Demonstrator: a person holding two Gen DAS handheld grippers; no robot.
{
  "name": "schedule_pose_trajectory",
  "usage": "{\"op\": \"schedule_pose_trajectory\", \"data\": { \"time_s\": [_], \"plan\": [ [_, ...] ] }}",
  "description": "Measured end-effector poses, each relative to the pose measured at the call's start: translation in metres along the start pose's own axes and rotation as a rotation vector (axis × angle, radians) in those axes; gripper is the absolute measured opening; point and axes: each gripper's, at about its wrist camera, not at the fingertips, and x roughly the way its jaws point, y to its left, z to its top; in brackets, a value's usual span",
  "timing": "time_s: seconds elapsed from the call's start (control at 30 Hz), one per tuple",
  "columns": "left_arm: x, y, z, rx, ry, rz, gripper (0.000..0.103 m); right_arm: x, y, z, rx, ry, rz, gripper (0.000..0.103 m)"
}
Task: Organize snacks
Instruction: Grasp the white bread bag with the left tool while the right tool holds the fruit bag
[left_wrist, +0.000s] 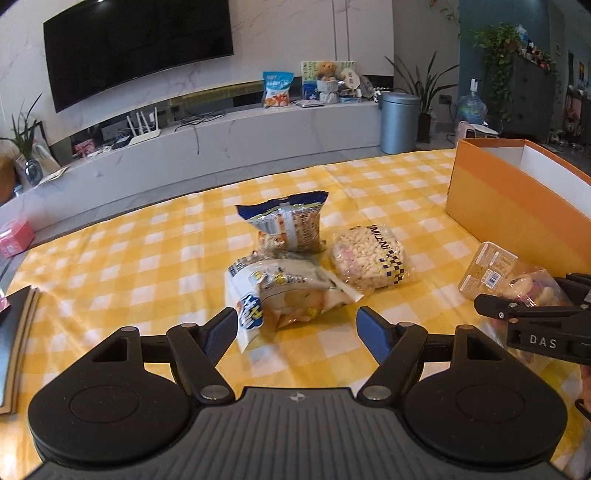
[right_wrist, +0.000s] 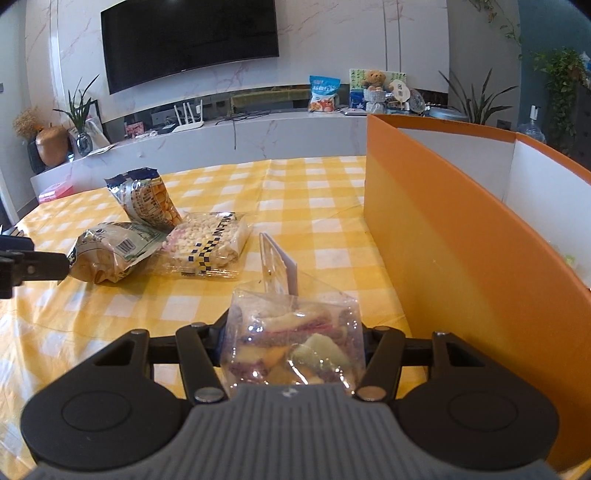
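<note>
My right gripper is shut on a clear bag of mixed dried fruit chips, held just above the yellow checked tablecloth beside the orange box; the bag also shows in the left wrist view. My left gripper is open and empty, just in front of a white and blue snack bag. Behind that bag stand a blue-topped bag and a clear pack of puffed grains. The same three lie at the left in the right wrist view.
The orange box is open-topped with white inner walls, at the table's right. A dark flat object lies at the table's left edge. A TV wall and low cabinet stand beyond the table.
</note>
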Motion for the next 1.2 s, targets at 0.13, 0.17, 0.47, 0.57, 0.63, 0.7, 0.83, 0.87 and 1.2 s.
{"op": "schedule_pose_trajectory", "data": {
  "time_s": [0.13, 0.17, 0.47, 0.57, 0.63, 0.7, 0.83, 0.87, 1.2],
  "plan": [
    [0.0, 0.0, 0.012, -0.026, 0.0, 0.078, 0.086, 0.0, -0.006, -0.003, 0.01, -0.005, 0.037, 0.057],
    [0.0, 0.001, 0.015, -0.056, -0.016, 0.113, 0.086, 0.001, -0.008, -0.003, 0.018, 0.0, 0.05, 0.058],
    [0.055, 0.007, 0.046, -0.106, 0.175, -0.02, 0.09, 0.009, -0.018, -0.002, 0.06, 0.045, 0.126, 0.062],
    [0.079, 0.004, 0.048, -0.054, 0.244, 0.012, 0.09, 0.011, -0.022, -0.002, 0.071, 0.054, 0.144, 0.063],
    [0.09, 0.003, 0.048, -0.016, 0.264, 0.025, 0.095, 0.012, -0.023, -0.002, 0.08, 0.059, 0.151, 0.063],
    [0.097, 0.004, 0.051, 0.011, 0.278, 0.043, 0.096, 0.011, -0.023, -0.003, 0.08, 0.057, 0.149, 0.064],
    [0.106, 0.005, 0.061, -0.008, 0.299, 0.07, 0.096, 0.012, -0.022, -0.003, 0.073, 0.057, 0.145, 0.065],
    [0.109, 0.006, 0.062, -0.013, 0.303, 0.073, 0.097, 0.012, -0.022, -0.003, 0.071, 0.057, 0.144, 0.065],
    [0.132, -0.005, 0.045, 0.092, 0.25, 0.088, 0.103, 0.012, -0.02, -0.004, 0.06, 0.054, 0.147, 0.066]
  ]
}}
